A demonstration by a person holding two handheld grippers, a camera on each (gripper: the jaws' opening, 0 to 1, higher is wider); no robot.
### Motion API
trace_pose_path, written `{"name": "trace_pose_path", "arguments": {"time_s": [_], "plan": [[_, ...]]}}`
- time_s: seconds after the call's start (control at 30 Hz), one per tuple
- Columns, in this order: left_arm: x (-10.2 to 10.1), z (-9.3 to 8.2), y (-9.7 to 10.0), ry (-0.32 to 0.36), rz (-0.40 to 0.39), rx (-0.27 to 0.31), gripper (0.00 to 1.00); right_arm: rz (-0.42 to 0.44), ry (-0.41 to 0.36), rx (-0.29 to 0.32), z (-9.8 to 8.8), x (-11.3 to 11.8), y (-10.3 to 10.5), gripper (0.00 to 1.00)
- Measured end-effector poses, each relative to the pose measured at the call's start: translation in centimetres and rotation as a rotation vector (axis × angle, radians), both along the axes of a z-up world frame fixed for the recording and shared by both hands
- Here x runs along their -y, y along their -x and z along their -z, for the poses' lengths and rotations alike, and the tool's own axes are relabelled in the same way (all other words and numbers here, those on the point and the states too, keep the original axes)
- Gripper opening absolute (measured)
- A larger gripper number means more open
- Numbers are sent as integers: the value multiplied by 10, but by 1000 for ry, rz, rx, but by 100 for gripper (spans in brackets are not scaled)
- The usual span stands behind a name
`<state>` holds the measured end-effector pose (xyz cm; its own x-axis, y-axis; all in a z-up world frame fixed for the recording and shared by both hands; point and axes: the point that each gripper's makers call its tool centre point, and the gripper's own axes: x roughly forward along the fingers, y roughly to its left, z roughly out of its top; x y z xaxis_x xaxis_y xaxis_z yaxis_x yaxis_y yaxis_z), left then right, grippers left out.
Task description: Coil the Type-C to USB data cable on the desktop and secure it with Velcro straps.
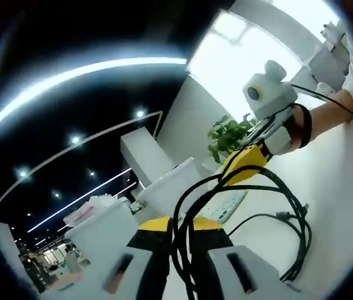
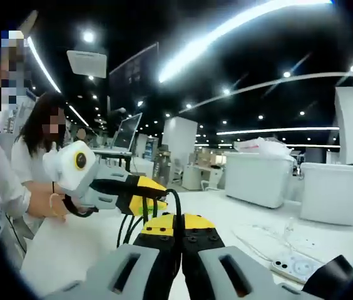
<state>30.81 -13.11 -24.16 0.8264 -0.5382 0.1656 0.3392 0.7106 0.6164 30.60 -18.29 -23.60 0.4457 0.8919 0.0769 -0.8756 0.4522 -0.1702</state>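
Your left gripper [image 1: 179, 262], bottom centre of the left gripper view, is clamped on the black cable [image 1: 289, 215] — loops hang right, so the coil keeps shape. Right gripper [image 2: 179, 265] also pinches strands, lower centre, bracing the other end. Velcro straps — can't make any out; connectors indistinct.

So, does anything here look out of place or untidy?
Nothing looks damaged. The black cable is only loosely looped, held up between the left gripper and right gripper above the white desktop, with no strap visible on it.
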Motion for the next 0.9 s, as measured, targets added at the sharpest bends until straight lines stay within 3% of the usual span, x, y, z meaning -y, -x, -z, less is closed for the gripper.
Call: {"name": "trace_pose_path", "arguments": {"time_s": [0.13,0.33,0.5,0.63,0.67,0.73,0.8,0.9], "plan": [[-1,2,-2,-13,-8,-2,14,-84,14,14,-1,-4,12,1],[2,5,1,-78,-14,16,9,-83,28,1,5,-5,13,2],[-2,3,-2,-77,-24,8,7,-135,-99,-113,2,-4,11,5],[-11,-2,-4,-80,-62,21,7,-77,-266,-173,-21,21,-11,6],[-12,-5,-3,-75,-67,28,7,-35,-292,-221,-20,30,-23,6],[-14,-11,0,-72,-79,48,7,68,-225,-225,-6,45,-45,7],[-15,-15,2,-63,-81,59,7,179,-116,-267,22,54,-65,13],[-23,-25,4,-45,-111,85,7,160,-34,-511,70,46,-68,22]]}}
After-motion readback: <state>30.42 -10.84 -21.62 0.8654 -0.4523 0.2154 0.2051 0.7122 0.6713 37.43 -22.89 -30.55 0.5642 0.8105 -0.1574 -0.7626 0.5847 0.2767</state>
